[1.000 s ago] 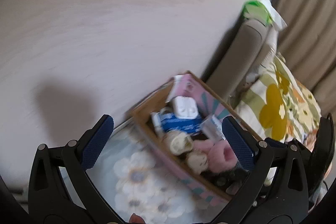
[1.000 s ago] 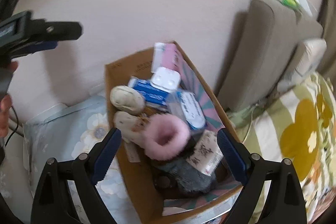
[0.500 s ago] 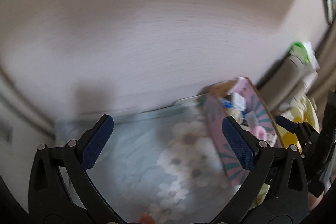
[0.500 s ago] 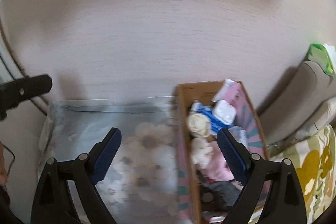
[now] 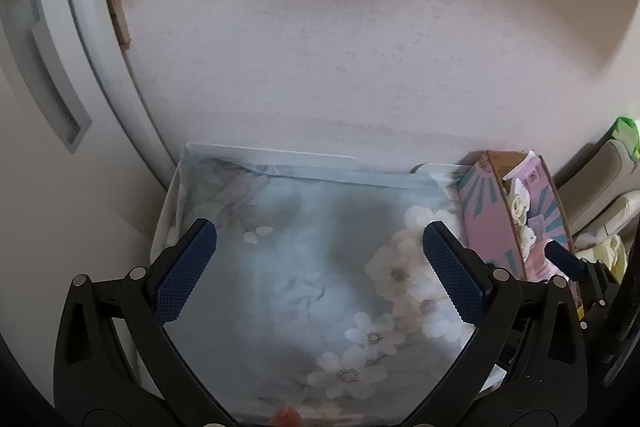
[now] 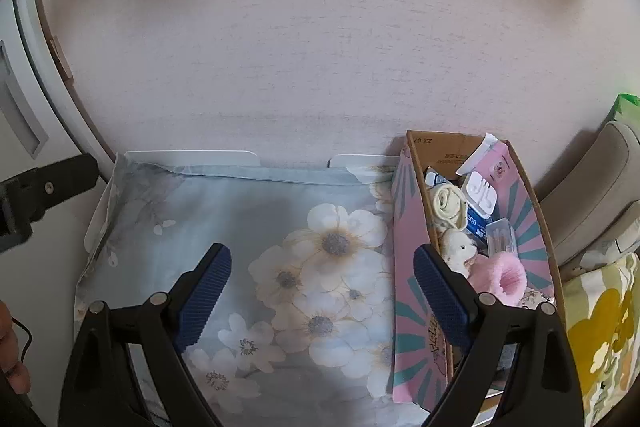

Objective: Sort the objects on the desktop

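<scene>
- Wall [image 6: 320, 47], pale and textured, fills the upper half of both views; only the left wrist view shows much of the white panelled door [image 5: 44, 75] at far left.
- Desk under a blue floral cloth [image 6: 256, 227] runs from the wall toward the cameras, its back edge touching the wall and its left edge near the door frame; the cloth's whole middle is bare.
- Grey cushion [image 6: 592, 187] and a yellow-flowered fabric [image 6: 600, 327] lie beyond the desk's right edge, seen best from the right wrist.
- Cardboard box [image 6: 412, 267], pink with teal rays, stands at the desk's right side, its far end near the wall. The left wrist view catches mostly its outer wall [image 5: 486, 223]; the right wrist view looks into it.
- Inside the box: a pink fluffy ring [image 6: 506, 277], a cream rolled cloth [image 6: 448, 205], a small cream plush [image 6: 458, 251], a white earphone case [image 6: 482, 195] on a blue packet [image 6: 478, 221], and a clear plastic case [image 6: 500, 235].
- Left gripper [image 5: 320, 273] hangs above the bare cloth, jaws spread wide, holding nothing.
- Right gripper [image 6: 322, 303] is likewise wide and empty, its right finger overlapping the box's near wall in the picture.
</scene>
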`<state>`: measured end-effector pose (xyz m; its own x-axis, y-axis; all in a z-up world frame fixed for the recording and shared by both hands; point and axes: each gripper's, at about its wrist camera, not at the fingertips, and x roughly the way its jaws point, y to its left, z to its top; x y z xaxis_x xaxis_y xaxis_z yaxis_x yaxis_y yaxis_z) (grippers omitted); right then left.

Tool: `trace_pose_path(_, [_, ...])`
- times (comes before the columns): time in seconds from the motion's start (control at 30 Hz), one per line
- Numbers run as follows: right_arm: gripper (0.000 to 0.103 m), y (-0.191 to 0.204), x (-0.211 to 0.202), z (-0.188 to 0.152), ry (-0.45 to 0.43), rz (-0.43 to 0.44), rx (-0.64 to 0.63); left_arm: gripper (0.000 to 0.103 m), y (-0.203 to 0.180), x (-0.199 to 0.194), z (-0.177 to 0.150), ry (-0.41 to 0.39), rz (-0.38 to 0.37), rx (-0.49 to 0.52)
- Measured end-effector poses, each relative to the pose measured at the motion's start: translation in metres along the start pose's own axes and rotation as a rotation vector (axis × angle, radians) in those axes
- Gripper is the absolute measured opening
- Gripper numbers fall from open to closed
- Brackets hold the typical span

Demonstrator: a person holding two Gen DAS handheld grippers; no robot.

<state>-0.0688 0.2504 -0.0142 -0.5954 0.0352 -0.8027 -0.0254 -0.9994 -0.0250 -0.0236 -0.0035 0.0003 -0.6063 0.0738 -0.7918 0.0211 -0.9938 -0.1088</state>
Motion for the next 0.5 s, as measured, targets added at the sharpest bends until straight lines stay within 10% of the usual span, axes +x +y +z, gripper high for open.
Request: trace_pose_path(0.5, [0.091, -0.001, 0.01, 0.0, 0.027, -0.019, 0.017, 0.103, -0.005, 0.011, 0.0, 0.018, -0.016, 0.044])
